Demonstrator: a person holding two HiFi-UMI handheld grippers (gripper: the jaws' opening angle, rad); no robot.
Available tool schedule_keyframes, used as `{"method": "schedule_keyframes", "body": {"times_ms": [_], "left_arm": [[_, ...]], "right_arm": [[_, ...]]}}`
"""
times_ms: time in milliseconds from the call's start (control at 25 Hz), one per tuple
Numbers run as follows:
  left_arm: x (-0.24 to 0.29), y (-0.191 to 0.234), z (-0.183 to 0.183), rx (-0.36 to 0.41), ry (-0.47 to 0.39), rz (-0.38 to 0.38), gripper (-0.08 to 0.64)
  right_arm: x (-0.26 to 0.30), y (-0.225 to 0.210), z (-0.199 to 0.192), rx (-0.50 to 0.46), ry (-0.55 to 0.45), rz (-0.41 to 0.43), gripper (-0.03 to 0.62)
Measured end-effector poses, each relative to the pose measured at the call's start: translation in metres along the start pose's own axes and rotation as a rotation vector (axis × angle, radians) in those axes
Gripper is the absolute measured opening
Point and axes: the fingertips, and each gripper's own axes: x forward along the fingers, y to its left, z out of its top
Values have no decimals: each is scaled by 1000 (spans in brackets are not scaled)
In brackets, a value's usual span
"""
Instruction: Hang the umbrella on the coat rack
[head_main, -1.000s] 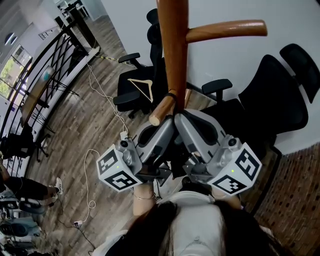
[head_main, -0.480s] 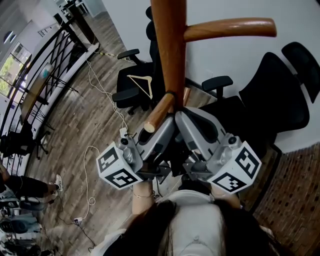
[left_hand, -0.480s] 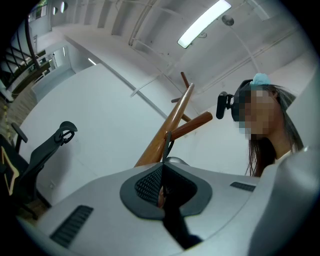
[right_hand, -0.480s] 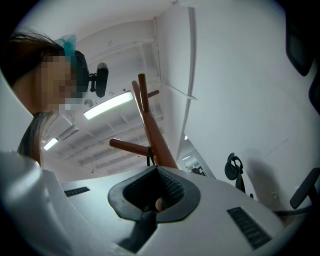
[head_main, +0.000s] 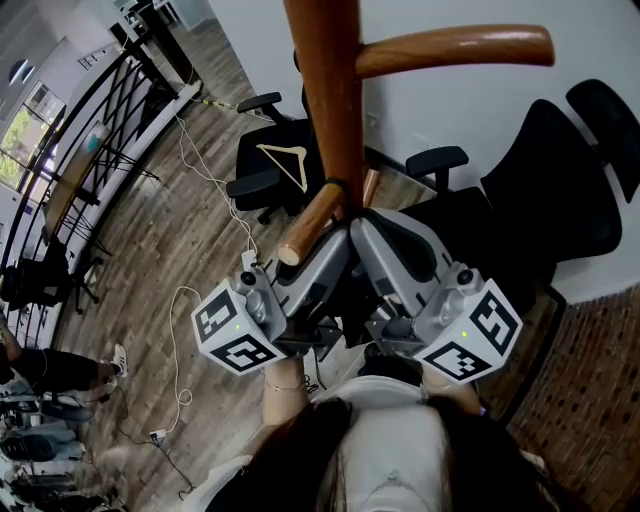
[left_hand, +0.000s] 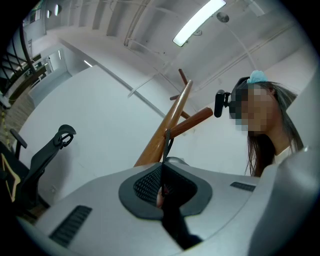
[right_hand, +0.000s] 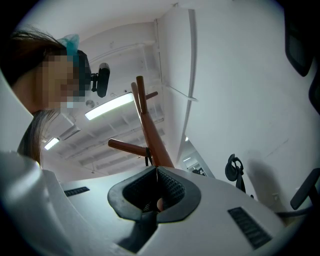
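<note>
The wooden coat rack's pole (head_main: 325, 90) rises at top centre, with one peg (head_main: 460, 50) pointing right and a lower peg (head_main: 305, 230) pointing left toward me. A thin black umbrella strap (head_main: 340, 188) loops round that lower peg where it meets the pole. My left gripper (head_main: 335, 250) and right gripper (head_main: 368, 235) meet tip to tip just under the loop. The left gripper (left_hand: 161, 172) is shut on the strap (left_hand: 166, 147), which runs up to the peg (left_hand: 192, 121). The right gripper (right_hand: 156, 175) is shut on the same dark strap (right_hand: 148, 156). The umbrella's body is hidden between and below the grippers.
Black office chairs (head_main: 540, 180) stand behind the rack by the white wall. One chair (head_main: 262, 185) has a wooden hanger (head_main: 283, 160) lying on it. Cables (head_main: 190, 300) trail over the wood floor at left, beside a black railing (head_main: 90, 130). A brick surface (head_main: 590, 400) lies at lower right.
The rack has drifted a little left and nearer in the head view. Both grippers stay shut together under the lower peg, shifted very slightly.
</note>
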Motion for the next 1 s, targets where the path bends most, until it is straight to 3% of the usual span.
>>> {"method": "schedule_keyframes", "body": {"times_ms": [600, 1000], "left_arm": [[-6, 2, -6, 3, -21, 53, 41], [-17, 8, -13, 8, -40, 136, 44]], "right_arm": [[-16, -6, -7, -35, 13, -69, 37], [-32, -1, -10, -31, 16, -109, 37]]}}
